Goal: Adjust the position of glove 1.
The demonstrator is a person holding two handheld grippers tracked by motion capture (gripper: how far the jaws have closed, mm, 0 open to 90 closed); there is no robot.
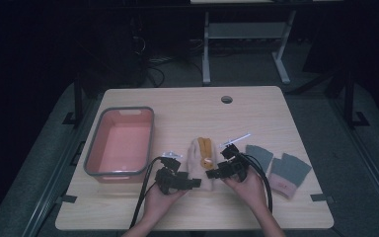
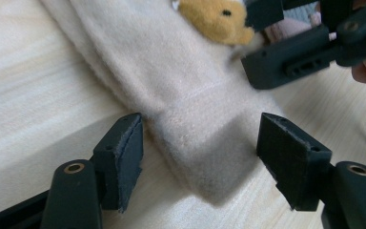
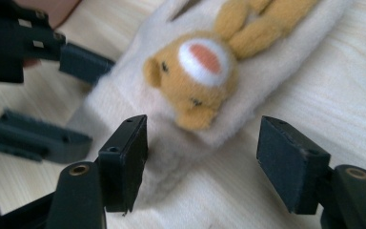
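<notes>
On the table (image 1: pixel 256 103) we see a pink bin (image 1: pixel 120 140) left, grey gloves (image 1: pixel 288 170) right, and a cream mitten (image 2: pixel 181 90) between. Our left gripper (image 2: pixel 200 160) and right gripper (image 3: pixel 202 152) straddle its cuff, jaws apart.

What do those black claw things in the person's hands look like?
Each hand-held gripper is black plastic: the left hand-held gripper and the right hand-held gripper. Each has two blocky, flat-faced jaws on arms with round brass-coloured pins. The left one carries a pale grey plate on top. Black cables loop back from both towards the person. No sleeves show on the forearms.
</notes>
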